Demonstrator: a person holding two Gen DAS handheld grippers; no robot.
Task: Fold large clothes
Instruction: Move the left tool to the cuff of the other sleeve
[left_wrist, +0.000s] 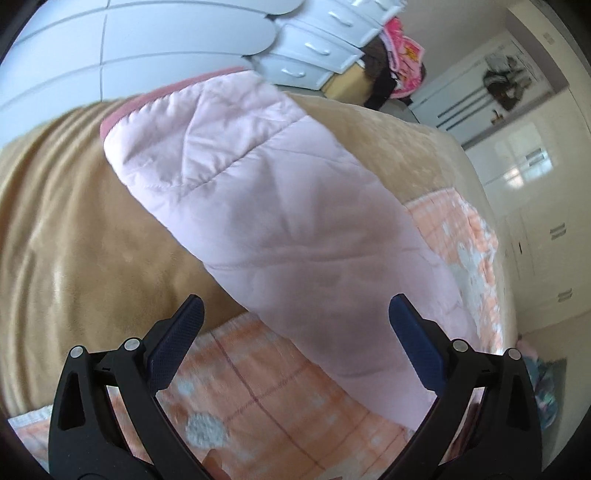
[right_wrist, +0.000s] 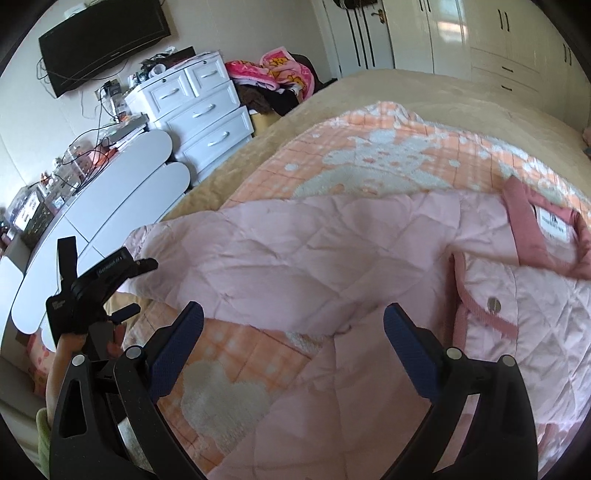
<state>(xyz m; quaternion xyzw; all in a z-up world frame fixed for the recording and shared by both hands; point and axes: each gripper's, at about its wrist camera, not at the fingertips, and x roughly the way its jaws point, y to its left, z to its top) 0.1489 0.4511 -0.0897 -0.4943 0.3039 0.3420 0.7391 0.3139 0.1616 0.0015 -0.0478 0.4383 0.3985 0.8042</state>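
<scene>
Left wrist: left tool (left_wrist: 295, 317) open over jacket sleeve (left_wrist: 258, 206)

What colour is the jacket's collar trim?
Darker dusty pink collar trim on a pale pink jacket; right wrist view.

We see the jacket (right_wrist: 332, 258) spread on the blanket (right_wrist: 388, 155), which lies on the bed (right_wrist: 369, 88) — its sleeve (left_wrist: 258, 206) stretching out left. Behind the bed's left corner stands the drawer chest (right_wrist: 199, 110).

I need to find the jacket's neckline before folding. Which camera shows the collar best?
The right wrist view: the darker pink collar with its white label lies open at the right. The left wrist view shows only a sleeve and its cuff.
</scene>
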